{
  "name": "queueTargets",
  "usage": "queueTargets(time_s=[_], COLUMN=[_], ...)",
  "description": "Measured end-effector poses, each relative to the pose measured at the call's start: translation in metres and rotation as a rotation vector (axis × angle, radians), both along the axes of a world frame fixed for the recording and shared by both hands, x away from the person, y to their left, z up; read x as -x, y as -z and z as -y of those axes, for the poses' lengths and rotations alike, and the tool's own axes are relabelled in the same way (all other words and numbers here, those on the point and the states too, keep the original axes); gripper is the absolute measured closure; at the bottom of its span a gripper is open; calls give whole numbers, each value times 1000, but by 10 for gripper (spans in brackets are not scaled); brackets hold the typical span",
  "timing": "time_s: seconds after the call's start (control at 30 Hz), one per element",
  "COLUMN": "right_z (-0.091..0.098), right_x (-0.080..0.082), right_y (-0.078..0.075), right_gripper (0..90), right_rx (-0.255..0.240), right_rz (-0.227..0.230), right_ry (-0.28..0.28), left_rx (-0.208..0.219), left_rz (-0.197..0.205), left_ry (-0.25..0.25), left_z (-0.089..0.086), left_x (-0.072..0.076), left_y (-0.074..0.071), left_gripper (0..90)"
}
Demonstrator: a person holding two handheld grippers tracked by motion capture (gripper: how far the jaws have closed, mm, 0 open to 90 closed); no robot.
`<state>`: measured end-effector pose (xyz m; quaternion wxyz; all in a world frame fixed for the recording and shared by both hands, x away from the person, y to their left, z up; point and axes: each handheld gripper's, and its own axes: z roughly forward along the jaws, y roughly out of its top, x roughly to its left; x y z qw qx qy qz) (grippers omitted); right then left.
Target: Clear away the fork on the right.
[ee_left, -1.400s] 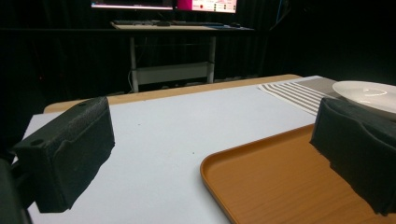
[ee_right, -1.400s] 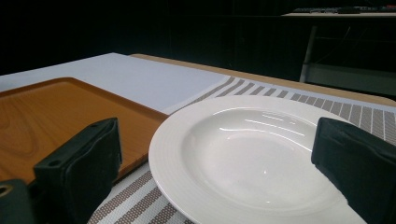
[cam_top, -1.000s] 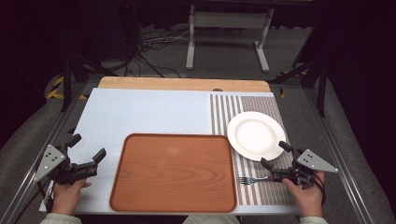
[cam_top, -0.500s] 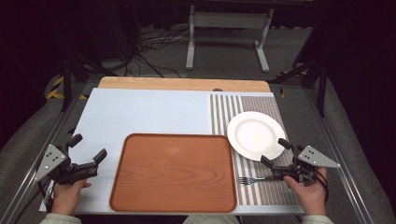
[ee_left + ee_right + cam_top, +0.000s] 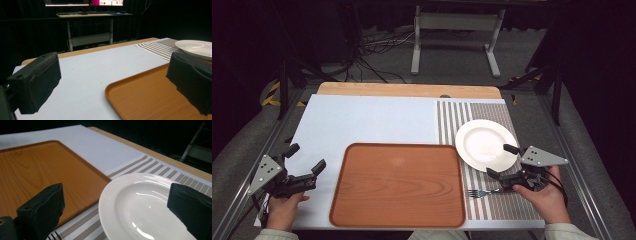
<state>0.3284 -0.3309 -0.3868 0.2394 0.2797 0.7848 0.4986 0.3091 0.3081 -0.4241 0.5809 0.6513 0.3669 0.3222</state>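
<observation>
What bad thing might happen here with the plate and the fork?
1. The right gripper is open with one jaw over the edge of the white plate. A quick push might slide the plate across the striped mat.
2. The fork lies on the mat just under that gripper, beside the brown tray. Coming down on the plate, the lower jaw could bump it and knock it askew.

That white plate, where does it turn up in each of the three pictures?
High view: the white plate lies right of centre on the striped mat.
Left gripper view: it sits at the far right edge, beyond the tray.
Right gripper view: it lies low and right, between the jaws.
Shared landmark: the wooden tray beside it.
</observation>
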Motion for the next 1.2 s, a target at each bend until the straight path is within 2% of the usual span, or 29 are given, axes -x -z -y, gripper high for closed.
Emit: queueTargets(time_s=[0.13,0.47,0.53,0.57,0.6,0.77,1.03,1.13,1.2], right_z=[-3,-13,-15,-15,-19,-23,-26,-27,-27], right_x=[-2,-9,-10,-10,-11,-14,-16,-17,-18], right_y=[-4,-10,-12,-12,-14,-14,-16,-16,-16], right_gripper=[30,42,43,43,47,57,60,64,80], right_rx=[58,253,295,295,334,421,491,541,562], right_rz=[-43,-136,-145,-145,-161,-177,-206,-229,-264], right_ry=[-21,-79,-94,-94,-109,-153,-184,-207,-222], left_rx=[-2,3,2,2,4,2,2,8,9], left_rz=[2,-1,-1,-1,-1,0,4,6,6], left_ry=[-4,0,-1,-1,-1,-4,-12,-17,-18], left_z=[0,0,0,0,0,-1,-1,-2,-2], left_x=[0,0,0,0,0,0,1,1,1], left_y=[0,0,0,0,0,-1,-1,-1,-1], left_gripper=[3,3,3,3,3,3,3,3,3])
